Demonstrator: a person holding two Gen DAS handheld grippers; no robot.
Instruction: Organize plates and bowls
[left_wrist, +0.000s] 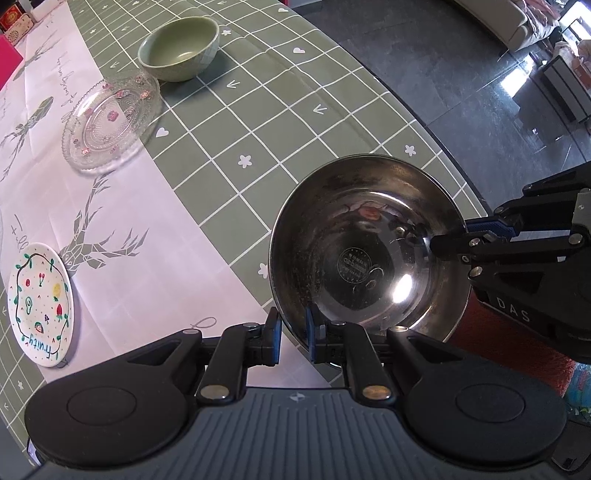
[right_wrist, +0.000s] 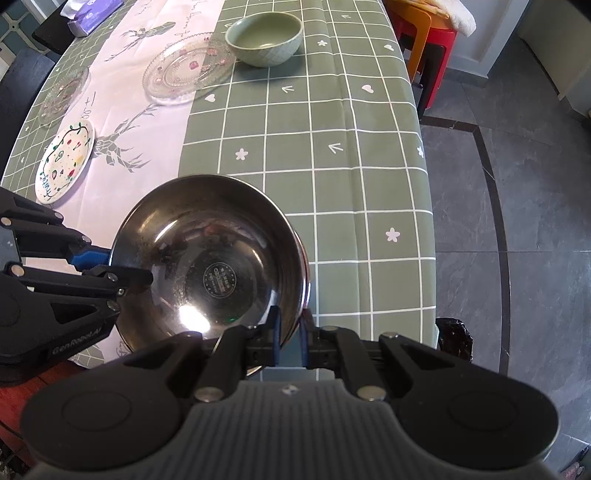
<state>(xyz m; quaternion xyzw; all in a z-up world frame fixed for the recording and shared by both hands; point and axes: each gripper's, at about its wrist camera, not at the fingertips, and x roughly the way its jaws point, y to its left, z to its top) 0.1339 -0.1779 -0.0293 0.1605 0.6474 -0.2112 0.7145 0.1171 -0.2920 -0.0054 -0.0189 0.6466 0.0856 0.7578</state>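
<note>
While both grippers clamp its rim, steel bowl (left_wrist: 369, 251) lower right over the table edge, left gripper (left_wrist: 293, 332) on near rim, right gripper (left_wrist: 448, 242) opposite, green bowl (left_wrist: 180, 48), glass plate (left_wrist: 110, 123) upper left, painted plate (left_wrist: 40, 304) lower left.

The small white painted plate (left_wrist: 40, 303) bears the handwritten word "Fruity". The right gripper's (left_wrist: 448, 236) black body shows the letters "DAS". The left gripper's (right_wrist: 125, 273) body reads "GenRobot.AI". The round stamp in the steel bowl (left_wrist: 369, 254) cannot be read.
</note>
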